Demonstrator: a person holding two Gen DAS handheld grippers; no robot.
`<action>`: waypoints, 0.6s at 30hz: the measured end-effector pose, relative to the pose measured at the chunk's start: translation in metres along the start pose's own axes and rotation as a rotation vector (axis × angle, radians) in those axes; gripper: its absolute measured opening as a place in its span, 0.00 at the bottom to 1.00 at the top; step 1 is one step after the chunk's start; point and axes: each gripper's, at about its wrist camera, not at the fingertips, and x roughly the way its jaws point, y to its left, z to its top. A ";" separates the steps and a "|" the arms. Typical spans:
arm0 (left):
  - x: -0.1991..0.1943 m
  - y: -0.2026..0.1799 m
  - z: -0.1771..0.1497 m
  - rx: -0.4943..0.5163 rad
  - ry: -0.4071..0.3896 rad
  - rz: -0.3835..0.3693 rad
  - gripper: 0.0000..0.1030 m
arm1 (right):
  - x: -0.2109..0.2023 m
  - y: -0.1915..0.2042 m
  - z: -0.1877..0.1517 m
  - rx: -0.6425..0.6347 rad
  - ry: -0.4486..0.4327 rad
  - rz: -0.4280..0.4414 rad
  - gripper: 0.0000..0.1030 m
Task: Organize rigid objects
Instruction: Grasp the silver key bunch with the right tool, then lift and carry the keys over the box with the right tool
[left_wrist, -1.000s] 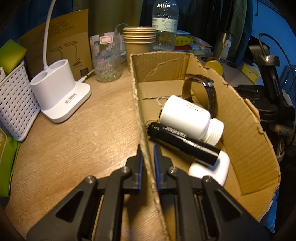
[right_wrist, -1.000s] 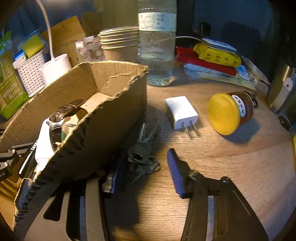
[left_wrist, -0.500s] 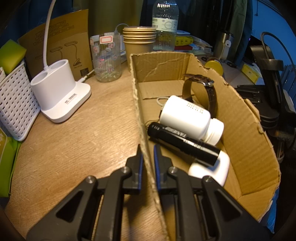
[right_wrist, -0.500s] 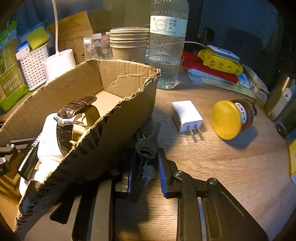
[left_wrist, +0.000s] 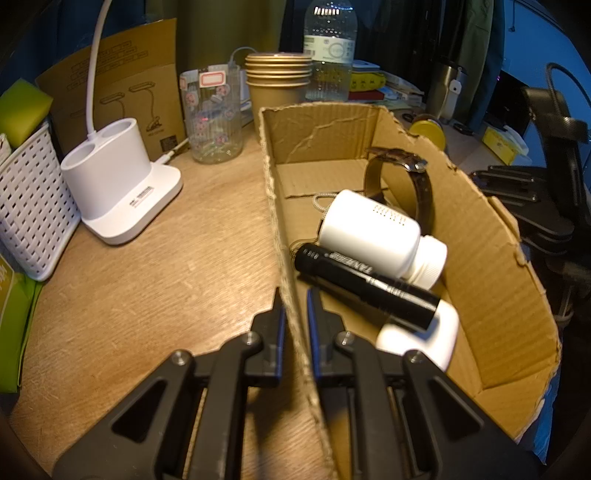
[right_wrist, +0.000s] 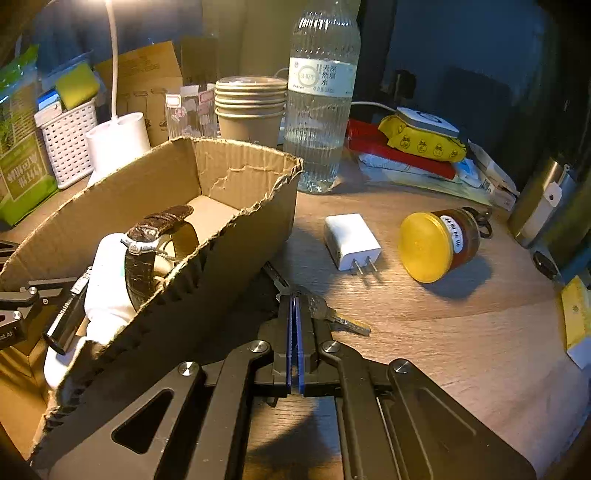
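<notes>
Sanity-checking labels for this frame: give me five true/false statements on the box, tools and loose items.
1. The left tool is clamped on the cardboard box wall. True.
2. The right tool stands wide open. False: it has just closed on the keys.
3. The watch lies inside the box. True.
4. The white charger is in the box. False: it lies on the desk.
5. The yellow-lidded jar stands upright. False: it lies on its side.
</notes>
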 end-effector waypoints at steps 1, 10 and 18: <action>0.000 0.000 0.000 0.000 0.000 0.000 0.11 | -0.002 -0.001 0.000 0.001 -0.003 0.000 0.02; 0.000 0.000 0.000 0.000 0.000 0.000 0.11 | -0.029 -0.002 0.011 -0.002 -0.059 -0.023 0.02; 0.000 0.000 0.000 0.000 0.000 0.000 0.11 | -0.046 0.003 0.019 -0.017 -0.103 -0.042 0.02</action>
